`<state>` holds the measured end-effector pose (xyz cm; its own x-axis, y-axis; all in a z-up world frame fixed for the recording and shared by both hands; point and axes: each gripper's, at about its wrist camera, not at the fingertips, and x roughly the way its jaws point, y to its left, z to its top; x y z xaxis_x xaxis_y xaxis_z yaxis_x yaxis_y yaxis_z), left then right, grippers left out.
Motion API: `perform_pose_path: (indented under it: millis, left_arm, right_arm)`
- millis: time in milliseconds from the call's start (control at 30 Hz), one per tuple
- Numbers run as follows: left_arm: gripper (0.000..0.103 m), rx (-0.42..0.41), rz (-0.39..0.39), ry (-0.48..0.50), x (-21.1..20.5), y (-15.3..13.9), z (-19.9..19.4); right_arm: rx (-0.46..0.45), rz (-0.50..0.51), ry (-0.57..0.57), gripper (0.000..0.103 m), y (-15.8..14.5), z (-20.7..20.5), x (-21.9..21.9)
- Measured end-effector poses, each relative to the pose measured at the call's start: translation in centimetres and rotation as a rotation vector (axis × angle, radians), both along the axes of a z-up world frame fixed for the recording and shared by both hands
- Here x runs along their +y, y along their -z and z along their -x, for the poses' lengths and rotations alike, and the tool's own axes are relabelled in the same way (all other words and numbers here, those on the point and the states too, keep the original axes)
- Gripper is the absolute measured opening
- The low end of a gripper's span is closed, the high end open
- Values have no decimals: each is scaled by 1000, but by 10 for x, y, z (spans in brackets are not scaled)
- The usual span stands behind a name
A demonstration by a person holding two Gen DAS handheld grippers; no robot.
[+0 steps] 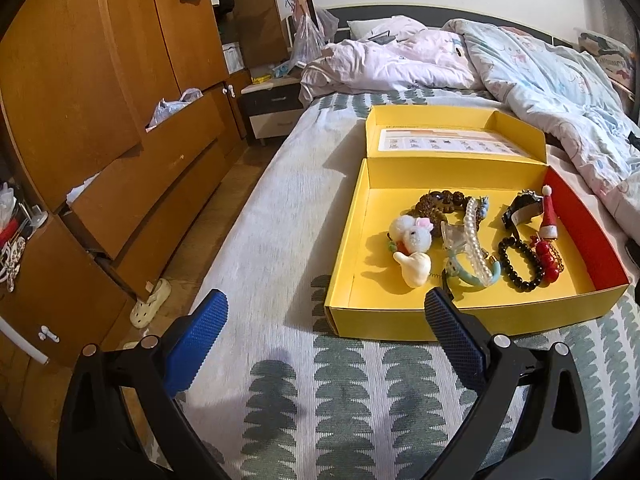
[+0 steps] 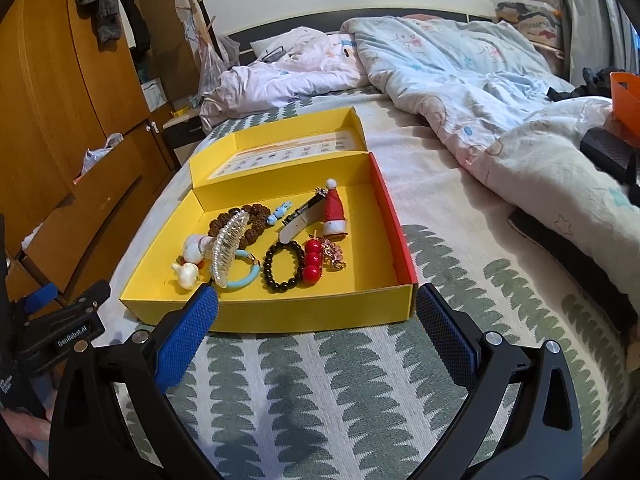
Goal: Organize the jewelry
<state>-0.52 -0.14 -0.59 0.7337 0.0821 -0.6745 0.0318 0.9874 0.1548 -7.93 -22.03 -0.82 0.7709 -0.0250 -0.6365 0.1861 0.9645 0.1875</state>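
While both grippers hover spread and empty, left gripper (image 1: pixel 326 314) and right gripper (image 2: pixel 318 308) face the yellow box (image 2: pixel 264 314) on the bed, jewelry heaped inside; the pearl hair claw (image 2: pixel 228 248) overlapping neighbours risks snagging them.

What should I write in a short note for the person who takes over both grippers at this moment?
Left gripper: open, empty, before the yellow box.
Right gripper: open, empty, at the box's near wall.
The box lies open on the bed.
Done: black bead bracelet, red bead string, pearl hair claw, brown bead bracelet, Santa hat charm and watch are inside.
Left: no jewelry seen outside; maybe close the lid.
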Motion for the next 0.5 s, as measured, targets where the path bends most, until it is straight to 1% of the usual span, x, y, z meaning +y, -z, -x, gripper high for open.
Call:
perform_pose_path:
  millis: [167, 300, 500]
  left_arm:
    - [98, 0, -21, -9, -1, 1, 0]
    - [98, 5, 0, 0, -1, 1, 1]
    - [98, 2, -1, 4, -1, 0, 1]
  right_arm:
    - [15, -2, -6, 99, 3, 2, 1]
    - [23, 18, -13, 99, 3, 2, 6]
    - [19, 29, -19, 99, 3, 2, 8]
